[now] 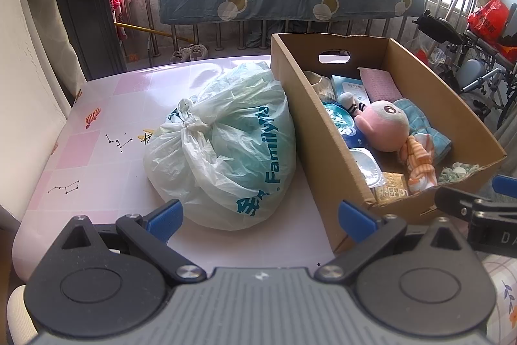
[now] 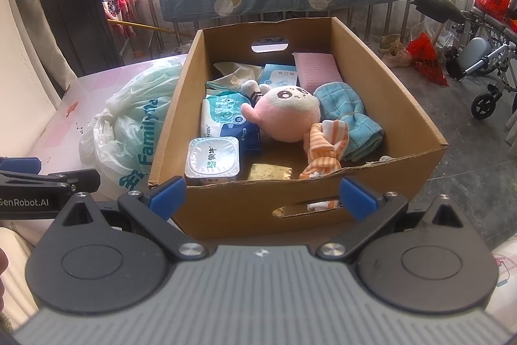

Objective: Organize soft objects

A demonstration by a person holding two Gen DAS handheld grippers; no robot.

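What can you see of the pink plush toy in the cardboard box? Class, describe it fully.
The pink plush toy looks soft and fuzzy, with a rounded pink body, a paler face patch bearing dark printed eyes, and a stubby pink limb pointing left. It lies on its side in the middle of the cardboard box. It rests on a blue-and-white packet, touches the folded blue cloth on its right, and the orange striped cloth lies against its near side. Neither gripper touches it.

Left gripper [image 1: 260,217] and right gripper [image 2: 262,195]: black linkage arms, silver screws, blue finger pads [image 1: 164,217], ribbed grey housing; white "GenRobot.AI" lettering.
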